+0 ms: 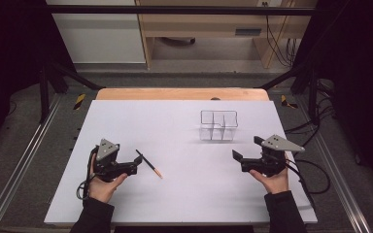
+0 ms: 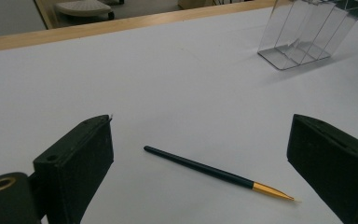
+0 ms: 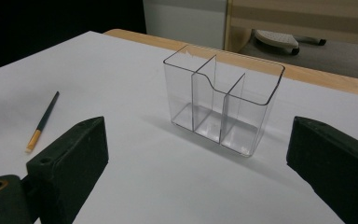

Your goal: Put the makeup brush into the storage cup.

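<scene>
High view: pen [image 1: 149, 163] beside left gripper [image 1: 135, 169], organizer [image 1: 218, 125] well apart.

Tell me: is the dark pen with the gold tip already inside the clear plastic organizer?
No, the dark gold-tipped pen lies on the white table.

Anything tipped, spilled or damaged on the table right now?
Nothing stands out. The clear organizer stands upright and empty, the pen lies flat apart from it, and both the left gripper and right gripper are open.
</scene>
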The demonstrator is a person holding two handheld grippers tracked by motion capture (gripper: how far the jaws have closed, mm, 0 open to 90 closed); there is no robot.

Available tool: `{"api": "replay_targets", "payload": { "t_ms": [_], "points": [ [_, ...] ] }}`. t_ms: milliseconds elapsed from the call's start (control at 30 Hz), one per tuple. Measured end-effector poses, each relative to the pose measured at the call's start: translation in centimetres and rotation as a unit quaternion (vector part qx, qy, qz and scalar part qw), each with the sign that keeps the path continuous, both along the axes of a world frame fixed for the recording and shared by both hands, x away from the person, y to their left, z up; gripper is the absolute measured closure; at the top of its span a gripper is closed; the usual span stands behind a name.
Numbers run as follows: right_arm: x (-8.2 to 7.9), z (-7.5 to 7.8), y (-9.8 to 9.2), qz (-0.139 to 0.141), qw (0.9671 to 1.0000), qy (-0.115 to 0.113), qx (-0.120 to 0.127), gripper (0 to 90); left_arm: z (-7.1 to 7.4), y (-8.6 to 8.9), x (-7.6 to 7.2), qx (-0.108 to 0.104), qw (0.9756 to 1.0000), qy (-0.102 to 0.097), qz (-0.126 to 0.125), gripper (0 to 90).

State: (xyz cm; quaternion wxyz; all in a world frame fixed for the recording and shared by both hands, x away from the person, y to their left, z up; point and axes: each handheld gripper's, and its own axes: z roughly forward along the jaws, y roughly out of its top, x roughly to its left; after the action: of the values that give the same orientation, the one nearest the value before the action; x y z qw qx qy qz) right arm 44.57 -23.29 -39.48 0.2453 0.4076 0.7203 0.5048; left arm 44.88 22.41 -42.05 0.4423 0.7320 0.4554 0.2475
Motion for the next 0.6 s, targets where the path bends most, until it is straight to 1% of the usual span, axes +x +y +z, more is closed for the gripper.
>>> {"api": "replay_targets", "payload": {
  "t_ms": [233,400,467,600],
  "points": [
    [0.0,-0.1,0.1,-0.006,1.0,0.003,-0.003,5.9,-0.9,-0.9,0.6,0.011,0.9998,0.011,0.012,7.8],
    [0.0,-0.1,0.1,-0.006,1.0,0.003,-0.006,5.9,-1.5,-1.6,1.0,0.019,0.9994,0.026,0.015,7.9],
    [0.0,-0.1,0.1,-0.006,0.9999,0.004,-0.009,5.8,-1.8,-2.0,1.1,0.019,0.9994,0.026,0.016,8.3],
    [0.0,-0.1,0.1,-0.006,0.9999,0.003,-0.011,5.8,-2.6,-2.7,1.3,0.026,0.9988,0.039,0.012,9.1]
  ]
}}
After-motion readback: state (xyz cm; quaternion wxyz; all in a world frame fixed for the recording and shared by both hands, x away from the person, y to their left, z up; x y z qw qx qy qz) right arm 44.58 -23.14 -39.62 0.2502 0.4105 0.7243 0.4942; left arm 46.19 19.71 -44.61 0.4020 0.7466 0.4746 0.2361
